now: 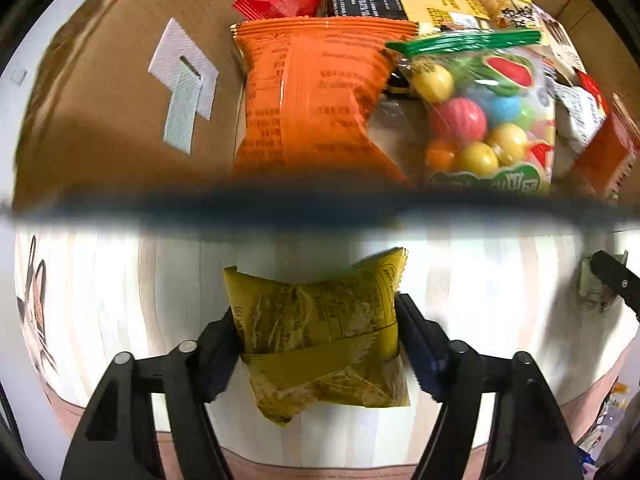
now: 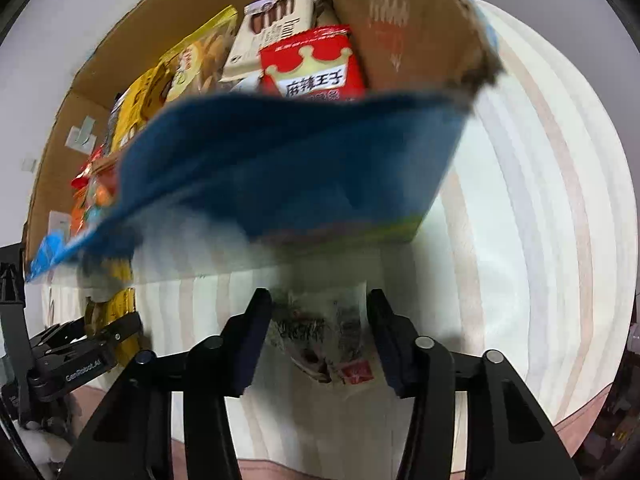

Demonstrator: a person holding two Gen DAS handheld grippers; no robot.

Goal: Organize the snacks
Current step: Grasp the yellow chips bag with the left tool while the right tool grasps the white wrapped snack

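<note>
My left gripper (image 1: 318,320) is shut on a yellow snack packet (image 1: 324,340) and holds it just in front of the cardboard box (image 1: 112,112). Inside the box lie an orange bag (image 1: 308,96), a bag of coloured gum balls (image 1: 484,116) and other packets. My right gripper (image 2: 320,332) is shut on a white printed snack packet (image 2: 328,340) in front of the box's blue front flap (image 2: 280,172). A red crown packet (image 2: 316,64) and a yellow bag (image 2: 192,64) lie in the box. The left gripper with its yellow packet (image 2: 116,320) shows at the lower left.
The box stands on a pale striped wooden table (image 2: 540,240). Its blue flap (image 1: 320,208) crosses the left wrist view as a dark blurred band. White tape patches (image 1: 184,84) are stuck on the box's inner wall. The right gripper (image 1: 616,280) shows at the right edge.
</note>
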